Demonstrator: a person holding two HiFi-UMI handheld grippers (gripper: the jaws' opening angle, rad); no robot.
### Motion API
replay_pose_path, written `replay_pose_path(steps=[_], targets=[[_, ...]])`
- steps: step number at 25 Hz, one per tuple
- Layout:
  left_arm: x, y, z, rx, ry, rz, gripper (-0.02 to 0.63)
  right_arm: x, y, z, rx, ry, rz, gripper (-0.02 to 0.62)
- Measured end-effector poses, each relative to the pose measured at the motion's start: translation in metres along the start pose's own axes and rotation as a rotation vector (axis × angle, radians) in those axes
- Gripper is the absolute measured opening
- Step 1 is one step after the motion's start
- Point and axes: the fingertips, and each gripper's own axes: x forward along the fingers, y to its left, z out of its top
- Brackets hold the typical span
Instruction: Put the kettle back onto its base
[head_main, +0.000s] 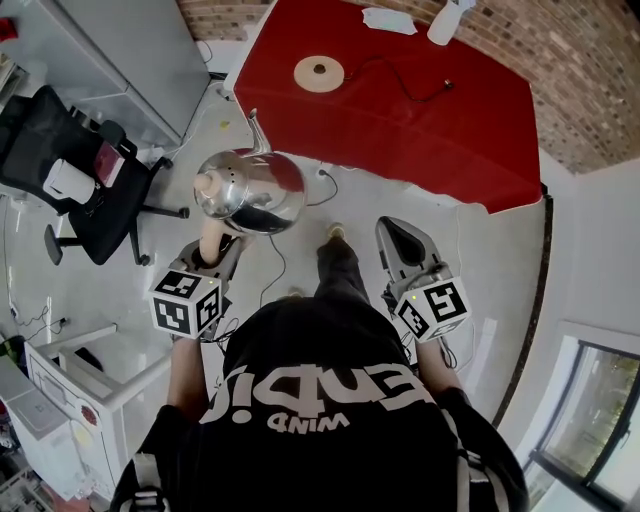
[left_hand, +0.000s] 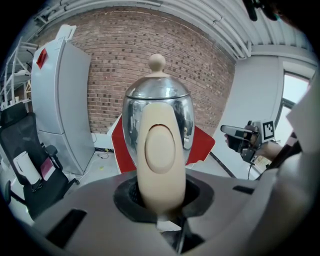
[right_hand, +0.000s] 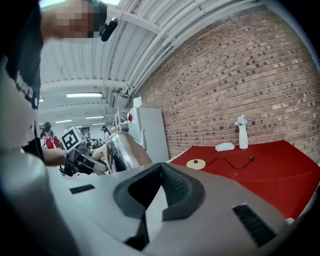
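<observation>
A shiny steel kettle (head_main: 250, 188) with a cream knob and cream handle (left_hand: 160, 155) hangs upright over the floor, short of the red table (head_main: 440, 130). My left gripper (head_main: 222, 245) is shut on that handle; in the left gripper view the handle fills the space between the jaws of the left gripper (left_hand: 161, 200). The round cream base (head_main: 319, 73) lies on the table's far left part, its black cord (head_main: 400, 88) trailing right. My right gripper (head_main: 398, 240) hovers right of the kettle, shut, holding nothing. In the right gripper view the kettle (right_hand: 122, 150) and base (right_hand: 196, 163) lie ahead.
A black office chair (head_main: 70, 170) and a grey cabinet (head_main: 120, 50) stand to the left. A white vase (head_main: 447, 20) and a white cloth (head_main: 388, 20) sit at the table's far edge by the brick wall. A white rack (head_main: 60, 400) is at lower left.
</observation>
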Motion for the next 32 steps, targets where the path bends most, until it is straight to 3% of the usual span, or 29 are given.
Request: replay_pose_path(steps=[6, 11, 17, 32], targets=[[0.033, 0.01, 0.028, -0.005, 0.011, 0.003, 0.069, 0.029, -0.037, 0.007, 0.009, 0.005, 0.002, 0.023], [0.08, 0.028, 0.077, -0.03, 0.021, 0.019, 0.069, 0.079, -0.094, 0.029, 0.015, 0.019, 0.023, 0.023], [0.091, 0.03, 0.094, -0.034, 0.007, 0.036, 0.069, 0.089, -0.11, 0.039, 0.009, 0.011, 0.036, 0.023], [0.17, 0.035, 0.17, -0.078, -0.013, 0.096, 0.069, 0.139, -0.213, 0.065, 0.011, 0.023, 0.078, 0.023]])
